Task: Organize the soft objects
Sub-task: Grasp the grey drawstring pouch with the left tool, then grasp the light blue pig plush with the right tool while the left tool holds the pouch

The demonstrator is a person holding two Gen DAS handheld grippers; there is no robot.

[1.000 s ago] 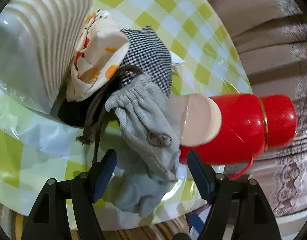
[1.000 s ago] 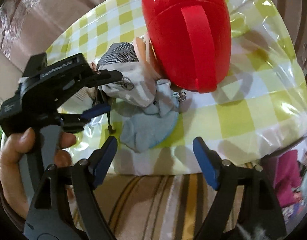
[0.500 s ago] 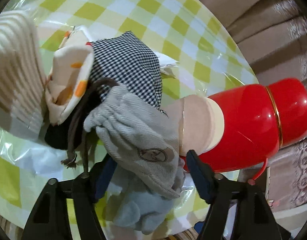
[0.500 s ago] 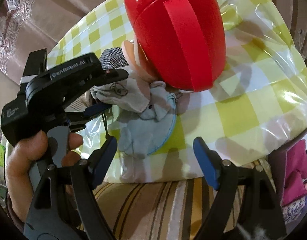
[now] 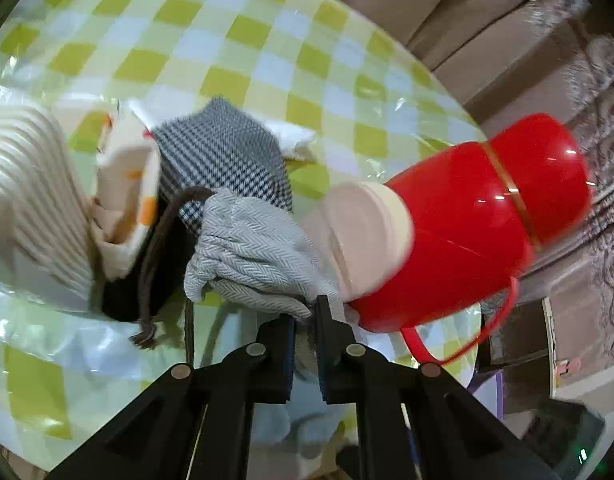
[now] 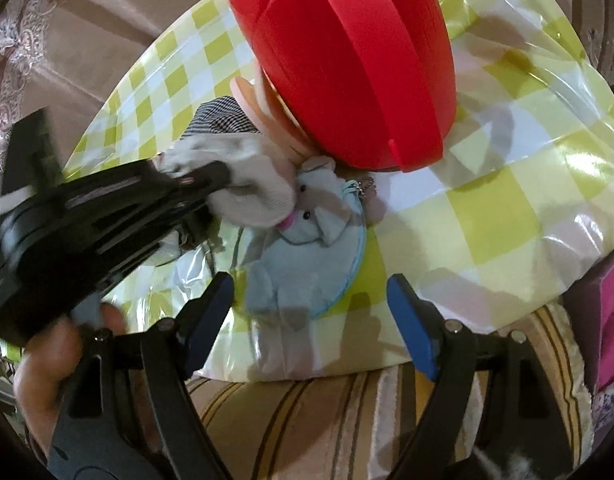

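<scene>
In the left wrist view, the left claw (image 5: 305, 322) at the bottom middle is pinched tight on the edge of the grey pouch (image 5: 251, 252). Its brown cord (image 5: 157, 256) hangs loose. I cannot see what is inside. A checked pouch (image 5: 223, 160) and a cream bag with orange spots (image 5: 127, 200) lie behind it, upper left. A red flask (image 5: 479, 232) lies on its side at the right, on the worktop (image 5: 211, 32).

In the right wrist view, the right claw (image 6: 309, 318) at the bottom is wide apart and holds nothing. The blue plush purse (image 6: 307, 256) lies flat in the middle, just above it.
</scene>
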